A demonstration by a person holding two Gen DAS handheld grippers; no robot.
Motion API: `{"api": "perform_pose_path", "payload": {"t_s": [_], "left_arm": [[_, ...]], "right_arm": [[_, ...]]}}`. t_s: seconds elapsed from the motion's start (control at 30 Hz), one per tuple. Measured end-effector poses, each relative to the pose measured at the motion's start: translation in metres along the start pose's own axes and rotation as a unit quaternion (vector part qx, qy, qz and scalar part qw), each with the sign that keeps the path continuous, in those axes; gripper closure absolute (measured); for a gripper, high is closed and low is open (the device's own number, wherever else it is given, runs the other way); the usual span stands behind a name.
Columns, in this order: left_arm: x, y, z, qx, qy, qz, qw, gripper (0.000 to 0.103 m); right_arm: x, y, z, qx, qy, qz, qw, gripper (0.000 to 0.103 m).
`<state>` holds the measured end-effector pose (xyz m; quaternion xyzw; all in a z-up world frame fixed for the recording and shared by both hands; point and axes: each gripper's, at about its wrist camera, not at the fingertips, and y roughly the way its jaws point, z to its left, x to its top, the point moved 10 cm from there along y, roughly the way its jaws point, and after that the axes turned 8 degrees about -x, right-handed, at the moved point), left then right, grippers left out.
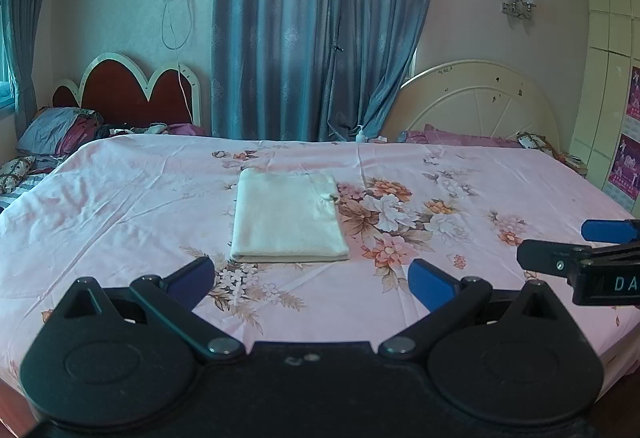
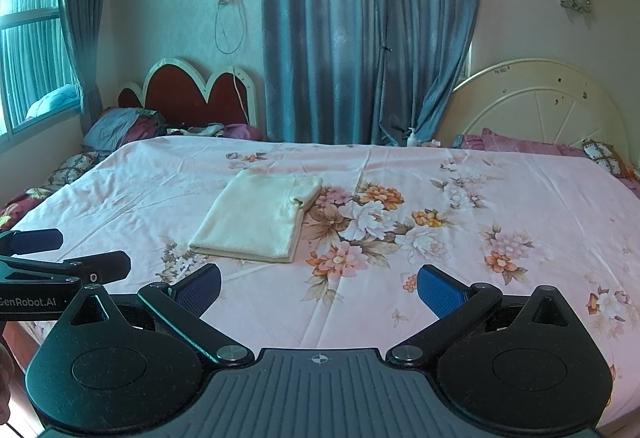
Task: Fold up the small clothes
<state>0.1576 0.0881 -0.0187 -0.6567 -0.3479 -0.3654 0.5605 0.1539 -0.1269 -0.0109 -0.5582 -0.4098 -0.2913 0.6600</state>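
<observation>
A cream garment lies folded into a neat rectangle on the pink floral bedsheet, in the middle of the bed. The right wrist view shows the same folded garment left of centre. My left gripper hovers open above the sheet, just short of the garment's near edge, with nothing between its blue pads. My right gripper is open too, empty, to the right of the garment and nearer the bed's front edge. Each gripper shows at the edge of the other's view, apart from the cloth.
Two headboards, one red and one cream, stand at the far side with blue curtains between them. Pillows and heaped bedding lie at the far left. A small bottle stands at the bed's far edge.
</observation>
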Motion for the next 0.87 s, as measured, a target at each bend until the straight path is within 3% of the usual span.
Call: {"api": "perform_pose_path", "payload": {"t_s": [0.87], "left_arm": [[0.005,0.006,0.006,-0.007,0.011,-0.007,0.9999,0.001]], "right_arm": [[-0.005,0.011,0.0,0.009,-0.008,0.002,1.0,0.0]]}}
